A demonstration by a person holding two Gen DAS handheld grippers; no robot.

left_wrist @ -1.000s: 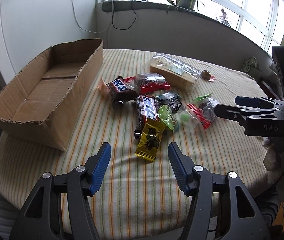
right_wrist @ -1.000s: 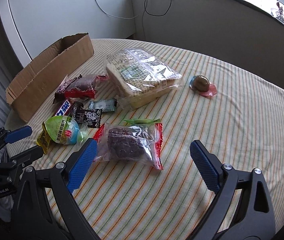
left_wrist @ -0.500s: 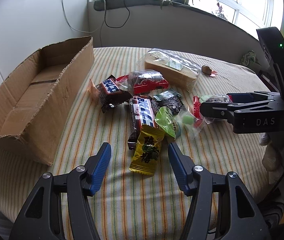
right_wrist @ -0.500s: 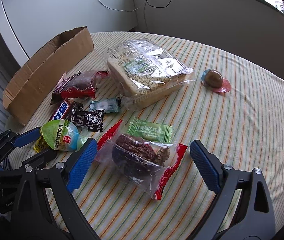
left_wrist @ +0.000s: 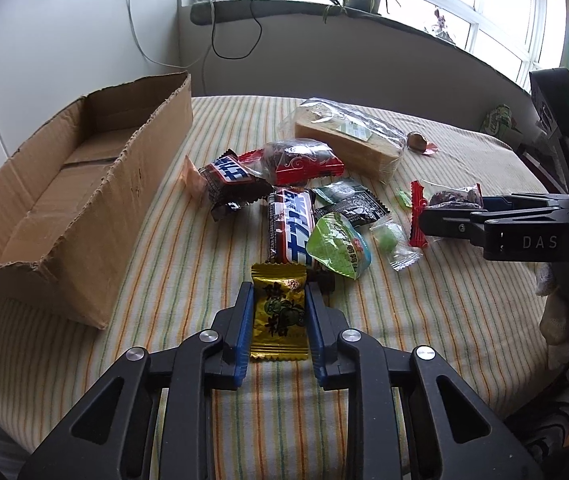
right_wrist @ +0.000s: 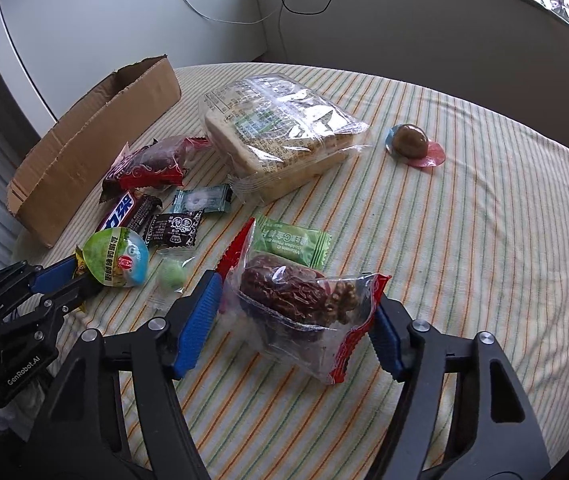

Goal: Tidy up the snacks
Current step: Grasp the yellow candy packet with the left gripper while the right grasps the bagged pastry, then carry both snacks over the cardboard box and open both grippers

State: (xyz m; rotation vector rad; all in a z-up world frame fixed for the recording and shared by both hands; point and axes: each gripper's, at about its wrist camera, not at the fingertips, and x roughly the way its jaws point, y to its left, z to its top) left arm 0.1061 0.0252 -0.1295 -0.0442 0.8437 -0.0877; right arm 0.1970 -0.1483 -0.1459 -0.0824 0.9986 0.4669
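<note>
Leftmost on the striped tablecloth (left_wrist: pixel 464 320) stands one torn cardboard box (left_wrist: pixel 64 216), open at the top; the part of its floor that shows holds nothing. Beside it, the left gripper (left_wrist: pixel 277 308) has its blue pads closed against both long edges of one yellow candy packet (left_wrist: pixel 279 312), which lies flat on the cloth between the fingers, its far end touching the near end of a dark chocolate bar (left_wrist: pixel 290 228). To the right, the right gripper (right_wrist: pixel 296 324) brackets one clear red-edged bag of dates and walnuts (right_wrist: pixel 304 304); the left pad (right_wrist: pixel 198 324) presses the bag's side, while the right pad is largely hidden behind the crumpled film, so full contact there cannot be confirmed. Counted in the loose pile between box and grippers: two dark chocolate bars, a second red-and-clear date bag (left_wrist: pixel 300 160), one green-lidded jelly cup (right_wrist: pixel 118 256), one green ball sweet in clear wrap (right_wrist: pixel 171 276), one green plum-candy sachet (right_wrist: pixel 292 244), one black sachet (right_wrist: pixel 174 228), one teal sachet (right_wrist: pixel 202 200), and one large wrapped loaf of sliced bread (right_wrist: pixel 280 136). Well apart, toward the far right, sits one brown egg-shaped item on a pink film (right_wrist: pixel 412 144).
</note>
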